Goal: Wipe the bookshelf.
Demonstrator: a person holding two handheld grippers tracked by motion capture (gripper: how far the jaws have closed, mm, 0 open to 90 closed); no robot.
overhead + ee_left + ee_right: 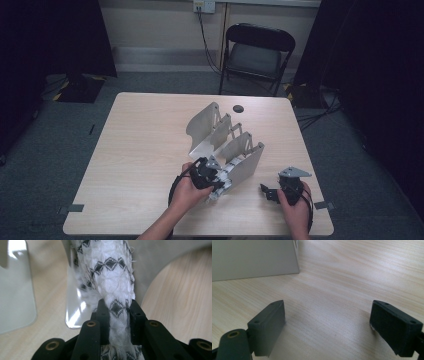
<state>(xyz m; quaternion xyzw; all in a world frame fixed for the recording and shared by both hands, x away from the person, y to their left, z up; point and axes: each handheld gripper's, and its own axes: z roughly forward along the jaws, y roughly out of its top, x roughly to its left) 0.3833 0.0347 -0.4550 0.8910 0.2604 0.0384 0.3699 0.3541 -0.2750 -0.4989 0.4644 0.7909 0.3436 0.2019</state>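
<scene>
**A:** Which parts are in play?

**B:** The left gripper (117, 312) has its jaws pinching a rolled white cloth (110, 272) with a black diamond pattern. The cloth runs from the jaws up into the nearest slot of the grey divider rack (225, 140), which stands near the middle of the bench (140, 150). The right gripper (328, 327) rests low over bare wood to the right of the rack, jaws spread wide with nothing between them.

**B:** In the high view, the left gripper (212, 177) sits at the rack's near end, and the right gripper (272, 192) lies well apart from it.

**A:** What could fail from here?

**B:** Probably three things. The roll is soft and held near one end, so it may sag or unroll if the grip loosens early. The rack looks light and nothing braces it; a push along the slot could slide or tip it. The cloth may also snag on a divider's edge and bunch outside the slot.
</scene>
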